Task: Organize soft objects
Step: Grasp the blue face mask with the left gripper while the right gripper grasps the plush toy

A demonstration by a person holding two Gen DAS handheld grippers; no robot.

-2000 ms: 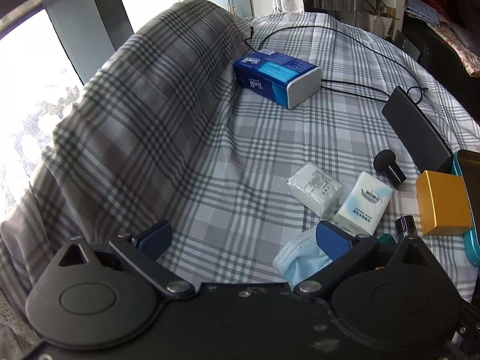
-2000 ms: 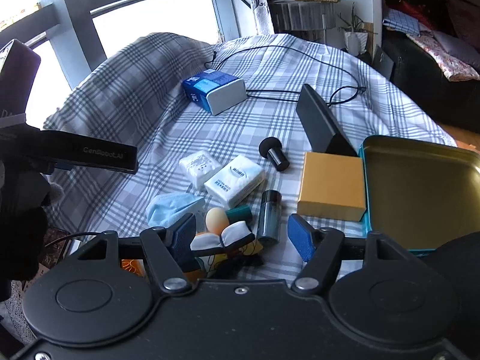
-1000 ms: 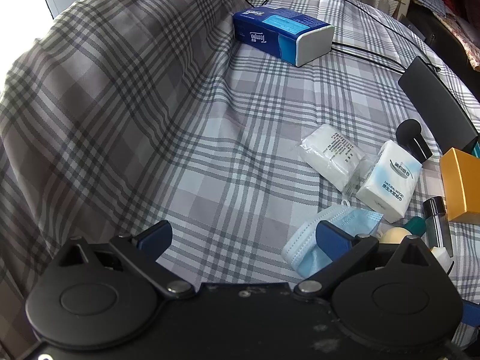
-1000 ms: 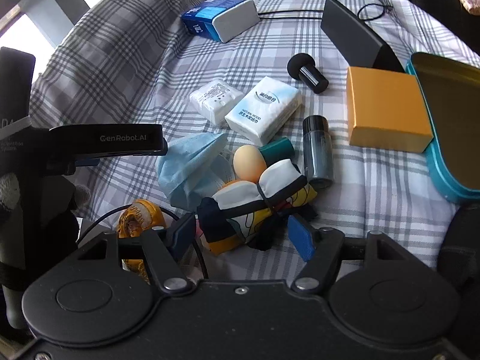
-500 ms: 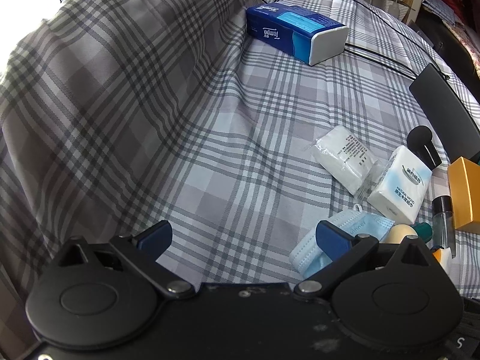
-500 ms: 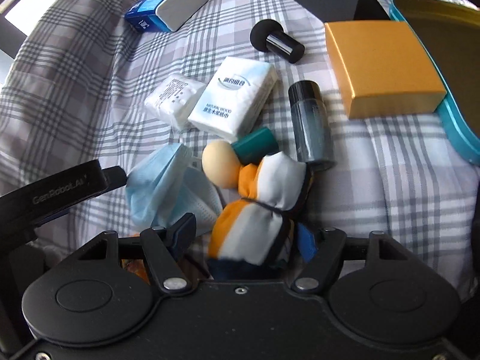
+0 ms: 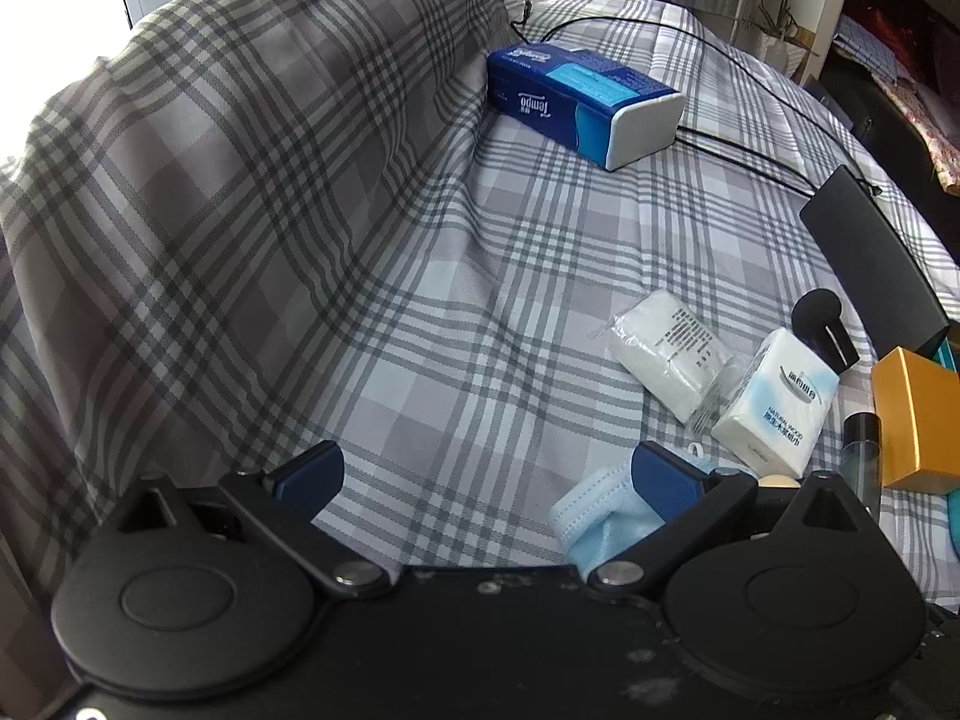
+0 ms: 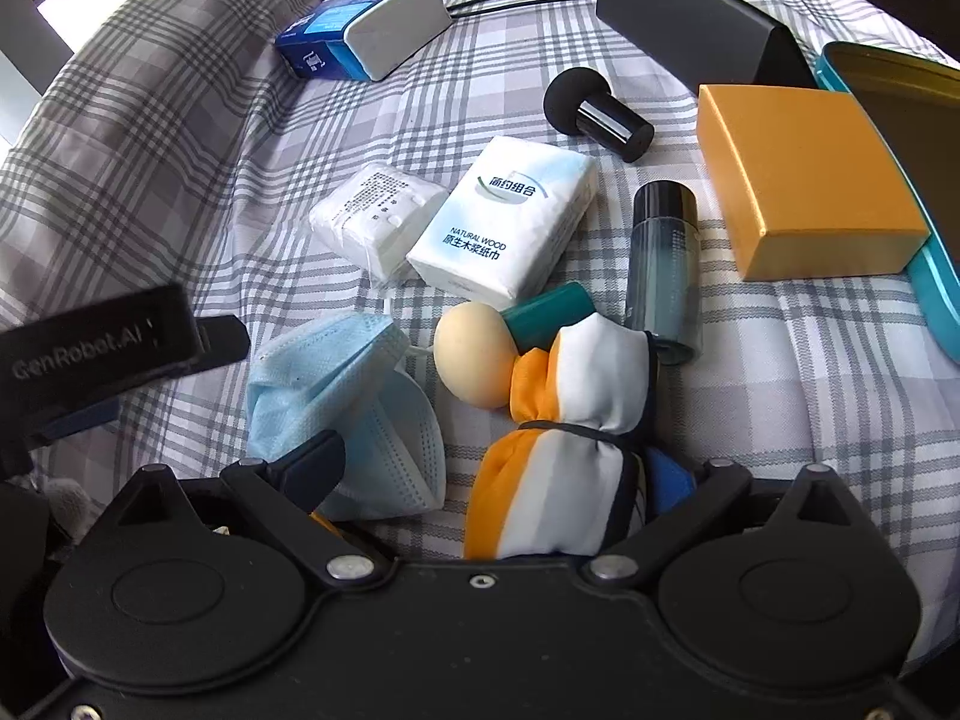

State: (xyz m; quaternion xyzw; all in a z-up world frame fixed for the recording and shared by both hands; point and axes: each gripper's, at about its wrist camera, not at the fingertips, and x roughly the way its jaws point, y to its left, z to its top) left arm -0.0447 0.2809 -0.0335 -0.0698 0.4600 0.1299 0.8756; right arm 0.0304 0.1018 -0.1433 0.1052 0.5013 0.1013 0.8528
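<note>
Grey-and-white plaid cloth (image 8: 780, 372); orange, white and navy striped fabric bundle (image 8: 564, 450); pale blue pleated face mask (image 8: 342, 402); mustard-yellow cardboard box (image 8: 804, 180).

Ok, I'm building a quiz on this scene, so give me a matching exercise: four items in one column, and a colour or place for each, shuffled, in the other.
Things:
1. face mask
2. flat box
3. tied cloth bundle
4. tissue box

Descriptions:
A. dark blue with a pale end, far side of the plaid cover
B. between the fingers of the right tool, which is open
C. mustard yellow, against the teal tin
D. light blue, crumpled, left of the beige sponge

Pairs: 1-D, 2-C, 3-B, 4-A
</note>
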